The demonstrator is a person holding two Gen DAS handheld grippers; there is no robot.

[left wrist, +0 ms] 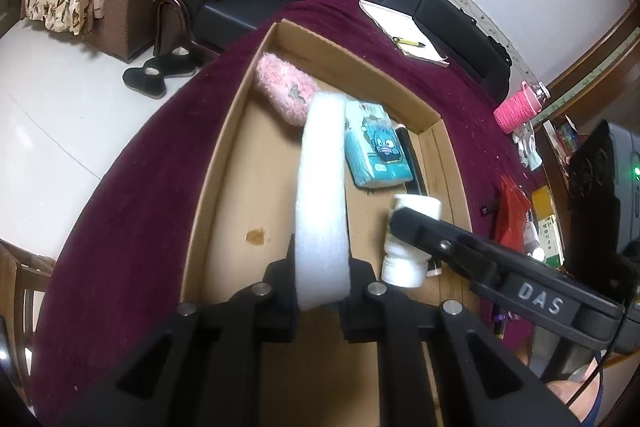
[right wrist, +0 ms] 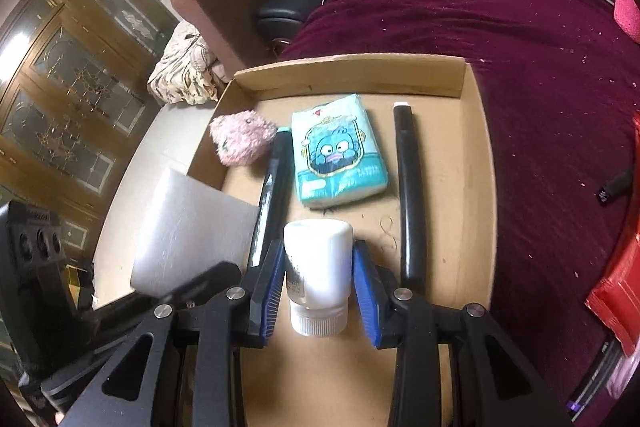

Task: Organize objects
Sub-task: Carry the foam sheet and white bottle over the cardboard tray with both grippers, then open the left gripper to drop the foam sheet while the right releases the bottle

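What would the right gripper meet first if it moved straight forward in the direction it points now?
Probably the tissue pack. The right gripper, its jaws shut on the white bottle, points along the cardboard box floor, and the pack lies straight ahead. The bottle would touch it first, though depth is unclear.

**White foam held over the box**

We see the left gripper (left wrist: 322, 281) clamping a white foam slab (left wrist: 322, 195) above the shallow brown cardboard box (left wrist: 224, 163); inside lie a fluffy pink pouch (left wrist: 282, 87), a blue cartoon tissue pack (left wrist: 376, 143) and a white plastic bottle (left wrist: 408, 247); the right gripper's black finger (left wrist: 448, 247) crosses that bottle.
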